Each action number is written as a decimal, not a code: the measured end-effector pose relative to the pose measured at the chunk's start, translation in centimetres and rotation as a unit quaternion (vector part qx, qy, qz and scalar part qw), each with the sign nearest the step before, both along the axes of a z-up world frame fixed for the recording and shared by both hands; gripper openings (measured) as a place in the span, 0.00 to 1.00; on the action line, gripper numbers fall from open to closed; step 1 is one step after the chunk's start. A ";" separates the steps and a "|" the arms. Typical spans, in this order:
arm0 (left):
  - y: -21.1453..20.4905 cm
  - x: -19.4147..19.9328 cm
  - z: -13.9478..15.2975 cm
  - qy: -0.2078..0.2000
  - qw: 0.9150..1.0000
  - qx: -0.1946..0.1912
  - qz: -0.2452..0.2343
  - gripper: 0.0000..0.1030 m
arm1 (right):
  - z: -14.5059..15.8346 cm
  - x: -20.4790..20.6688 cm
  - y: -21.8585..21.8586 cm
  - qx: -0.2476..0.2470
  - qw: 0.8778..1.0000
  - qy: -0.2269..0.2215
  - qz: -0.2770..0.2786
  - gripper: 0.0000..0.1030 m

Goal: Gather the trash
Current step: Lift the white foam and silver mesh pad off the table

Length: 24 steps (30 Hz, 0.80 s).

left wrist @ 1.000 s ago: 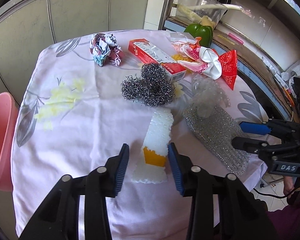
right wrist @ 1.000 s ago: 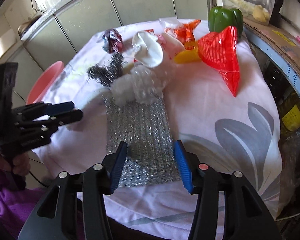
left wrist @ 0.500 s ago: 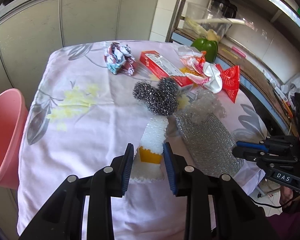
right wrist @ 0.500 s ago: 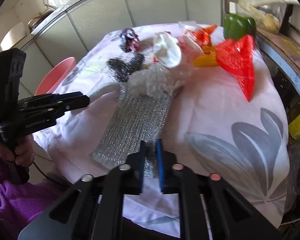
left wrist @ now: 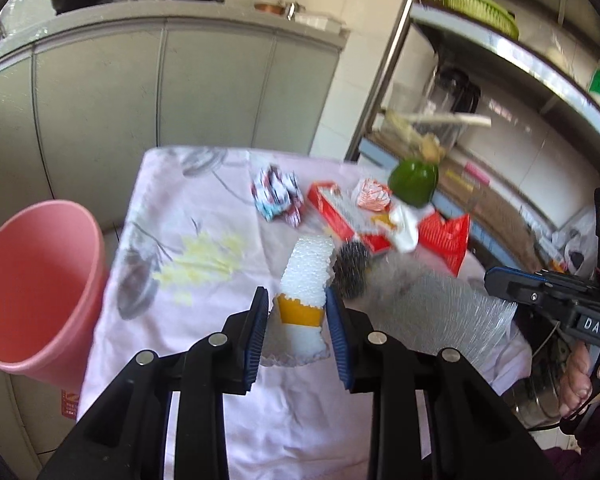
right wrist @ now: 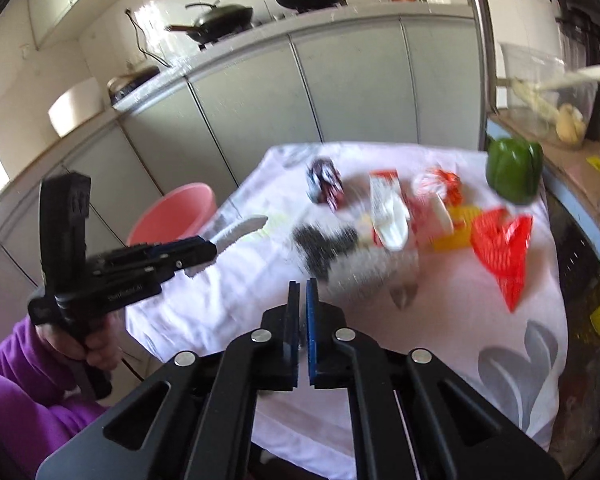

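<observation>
Left gripper (left wrist: 296,316) angled down over the desk (left wrist: 188,320), fingers (left wrist: 258,320) clamped on white foam netting (left wrist: 306,276) lifted clear, right gripper (right wrist: 302,320) angled down likewise, fingers pinched tight on silvery bubble wrap (left wrist: 444,312), pink bin (left wrist: 32,292) left of desk.

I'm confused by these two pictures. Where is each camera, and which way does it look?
Left wrist view: sits on the left gripper, looks forward and down along its jaws at the white foam piece between them, pink bucket beside the table; the other gripper and a hand show.
Right wrist view: sits on the right gripper, jaws shut, facing the table; a purple sleeve shows.
Both share the green pepper and the bucket.
</observation>
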State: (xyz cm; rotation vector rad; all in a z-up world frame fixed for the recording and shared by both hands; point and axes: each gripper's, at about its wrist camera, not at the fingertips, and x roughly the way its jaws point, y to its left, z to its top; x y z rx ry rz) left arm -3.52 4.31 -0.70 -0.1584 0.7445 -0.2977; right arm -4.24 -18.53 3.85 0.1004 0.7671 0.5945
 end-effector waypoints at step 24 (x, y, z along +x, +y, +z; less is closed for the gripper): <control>2.8 -0.1 0.4 -0.013 0.999 -0.034 0.019 0.28 | -9.7 0.8 -0.3 -0.153 0.977 0.139 -0.061 0.39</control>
